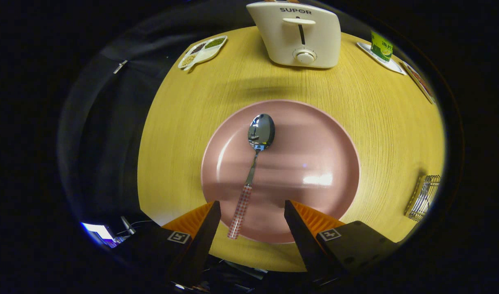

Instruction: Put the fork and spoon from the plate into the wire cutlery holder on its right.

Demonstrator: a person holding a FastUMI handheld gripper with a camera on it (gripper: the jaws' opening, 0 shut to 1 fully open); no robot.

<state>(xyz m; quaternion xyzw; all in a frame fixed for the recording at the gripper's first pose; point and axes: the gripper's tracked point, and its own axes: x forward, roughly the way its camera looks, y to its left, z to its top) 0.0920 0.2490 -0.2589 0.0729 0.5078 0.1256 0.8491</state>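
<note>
Hovering over the near rim of the pink plate [314, 134], gripper [252, 204] spread wide, holding nothing. Spoon [255, 163] lies on plate, checkered handle between the 2 fingers, bowl pointing toward toaster [298, 34]. Wire cutlery holder [424, 198] sits right of plate, apart.

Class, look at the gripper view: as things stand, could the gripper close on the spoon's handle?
Probably yes. The gripper is open, and the spoon lies alone on the pink plate, its checked handle running between the fingers with nothing across it.
</note>
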